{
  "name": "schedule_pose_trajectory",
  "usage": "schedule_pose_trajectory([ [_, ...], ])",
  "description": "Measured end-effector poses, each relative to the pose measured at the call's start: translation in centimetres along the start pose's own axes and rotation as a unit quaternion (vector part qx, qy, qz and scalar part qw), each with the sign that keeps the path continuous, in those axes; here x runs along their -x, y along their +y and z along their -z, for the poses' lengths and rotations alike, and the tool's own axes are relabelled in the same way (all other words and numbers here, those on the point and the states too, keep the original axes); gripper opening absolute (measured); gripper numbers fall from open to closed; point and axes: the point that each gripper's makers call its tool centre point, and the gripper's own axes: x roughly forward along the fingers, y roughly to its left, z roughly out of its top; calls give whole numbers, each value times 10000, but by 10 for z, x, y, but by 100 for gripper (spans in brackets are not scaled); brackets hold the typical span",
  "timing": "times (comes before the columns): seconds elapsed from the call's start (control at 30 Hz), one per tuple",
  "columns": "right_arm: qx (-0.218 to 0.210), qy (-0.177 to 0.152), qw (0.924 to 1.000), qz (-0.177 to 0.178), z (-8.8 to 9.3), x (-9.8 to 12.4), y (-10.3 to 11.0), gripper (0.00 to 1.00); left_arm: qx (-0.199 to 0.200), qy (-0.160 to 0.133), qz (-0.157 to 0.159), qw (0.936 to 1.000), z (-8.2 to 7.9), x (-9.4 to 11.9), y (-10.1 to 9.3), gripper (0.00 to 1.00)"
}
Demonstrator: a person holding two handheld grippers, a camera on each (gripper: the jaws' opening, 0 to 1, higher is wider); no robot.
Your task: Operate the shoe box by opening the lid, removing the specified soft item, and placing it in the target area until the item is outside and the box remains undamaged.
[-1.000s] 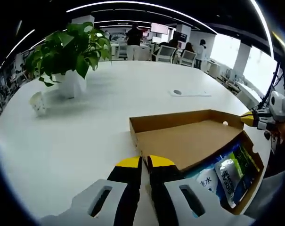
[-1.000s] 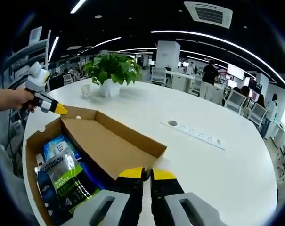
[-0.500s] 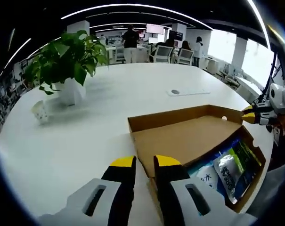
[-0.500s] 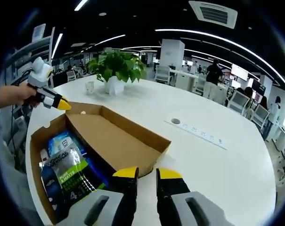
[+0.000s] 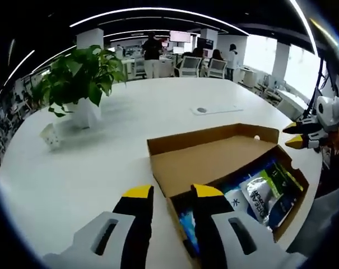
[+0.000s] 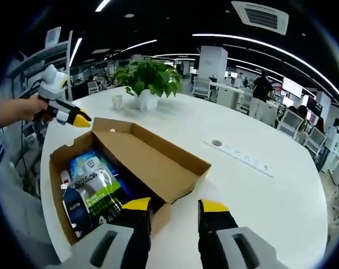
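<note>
Both claws (image 5: 172,193) (image 6: 176,206) have spread open over the white office table (image 5: 79,168), clear of the shoe box (image 6: 158,168).

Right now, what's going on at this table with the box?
A person holds a gripper in each hand over a white table. The cardboard box stands open, its lid folded back flat. Soft packets lie inside, none taken out yet. The left gripper is open at one end of the box, and the right gripper is open at the other. A potted plant stands further back.
</note>
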Motion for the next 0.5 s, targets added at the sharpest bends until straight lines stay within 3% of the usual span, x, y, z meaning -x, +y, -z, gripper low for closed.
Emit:
schedule_pose_trajectory([
  [0.23,38,19,9998,-196,3,10,11,38,-143,-41,120,9998,0,5,-18,31],
  [0.5,65,4,9993,-358,5,21,22,44,-236,112,392,9989,13,3,-43,31],
])
